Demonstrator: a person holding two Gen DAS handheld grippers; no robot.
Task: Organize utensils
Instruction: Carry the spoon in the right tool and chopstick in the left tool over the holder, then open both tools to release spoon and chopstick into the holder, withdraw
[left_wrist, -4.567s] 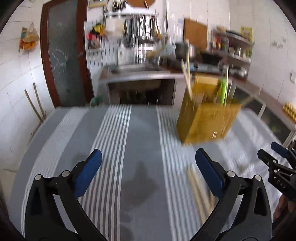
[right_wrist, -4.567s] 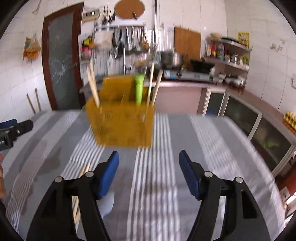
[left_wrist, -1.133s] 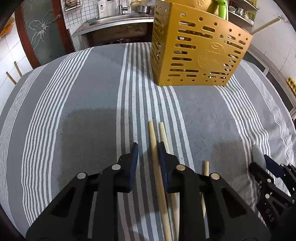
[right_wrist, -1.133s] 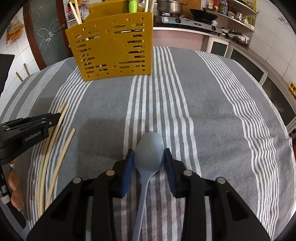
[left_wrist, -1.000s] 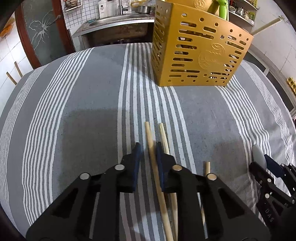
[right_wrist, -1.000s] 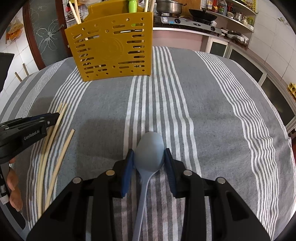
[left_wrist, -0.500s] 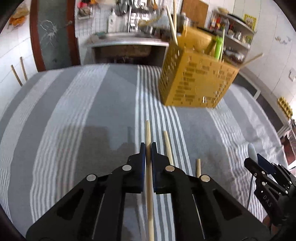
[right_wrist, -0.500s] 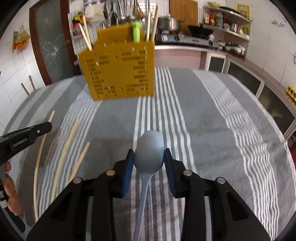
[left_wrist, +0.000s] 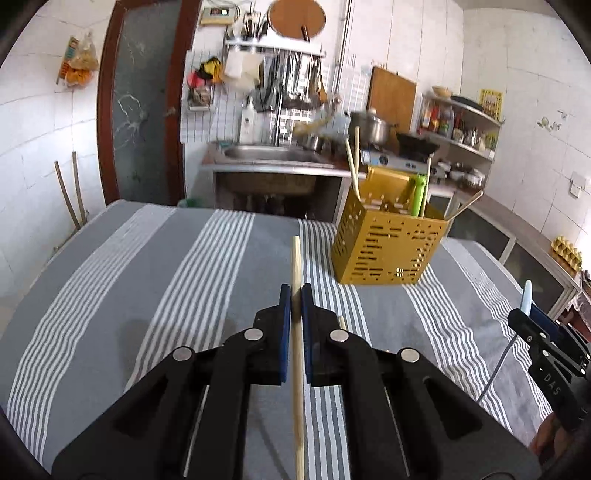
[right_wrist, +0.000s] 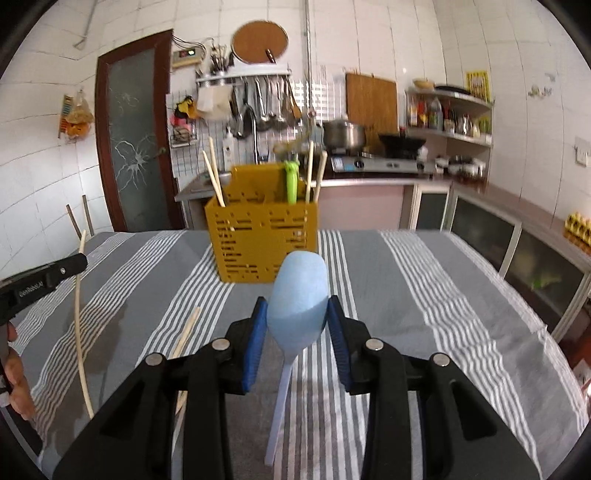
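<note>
Left tongs (left_wrist: 296, 295) grasp a chopstick (left_wrist: 296, 266) — right tongs (right_wrist: 296, 314) clench the spoon (right_wrist: 298, 295).

A grey cloth w/ white stripes (right_wrist: 424, 295) covers the table. Behind it a steel sink (left_wrist: 273, 153), a pot (right_wrist: 343, 134) and a black wok (right_wrist: 400, 142) on the gas stove (right_wrist: 373, 162). Wooden board (right_wrist: 371, 98) leans at the tiled wall; dark glass door (left_wrist: 142, 99) at left.
</note>
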